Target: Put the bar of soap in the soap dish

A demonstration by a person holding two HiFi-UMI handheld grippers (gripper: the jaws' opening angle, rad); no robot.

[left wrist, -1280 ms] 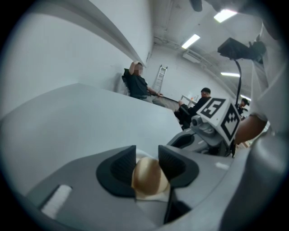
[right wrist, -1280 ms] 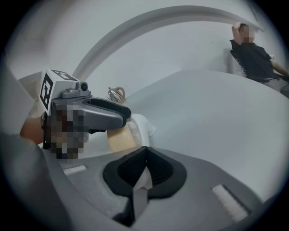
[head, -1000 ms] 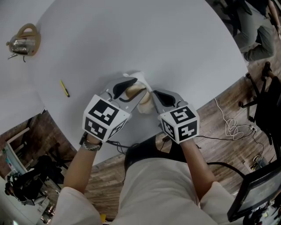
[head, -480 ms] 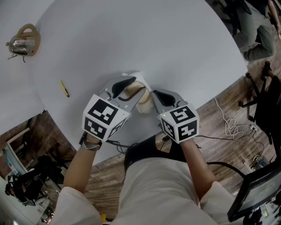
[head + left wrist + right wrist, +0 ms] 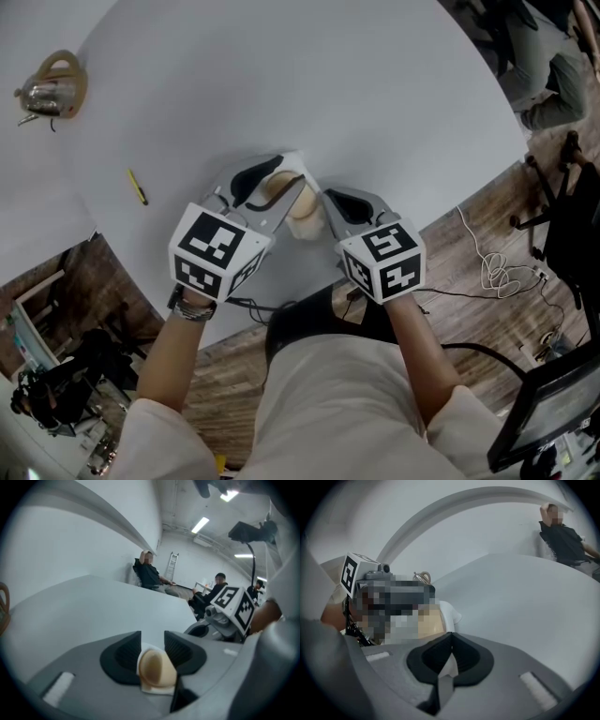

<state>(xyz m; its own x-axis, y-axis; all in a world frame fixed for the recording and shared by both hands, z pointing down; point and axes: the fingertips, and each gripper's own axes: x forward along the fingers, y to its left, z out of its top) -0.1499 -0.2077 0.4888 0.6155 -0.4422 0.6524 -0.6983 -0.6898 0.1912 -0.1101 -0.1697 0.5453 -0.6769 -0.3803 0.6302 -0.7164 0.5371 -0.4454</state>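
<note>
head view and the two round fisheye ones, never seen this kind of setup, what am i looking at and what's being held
There is no robot: a person holds a hand tool with two fingers in each hand, and the marker cubes are part of those tools. The head view comes from a camera on the person's head, looking down. The other two come from cameras riding on each gripper. Below is a white round table with a small yellow stick and a tan looped object at its far left. The left gripper grips a tan bar of soap. The right gripper is closed on a thin white sheet, apparently the soap's wrapping.
</note>
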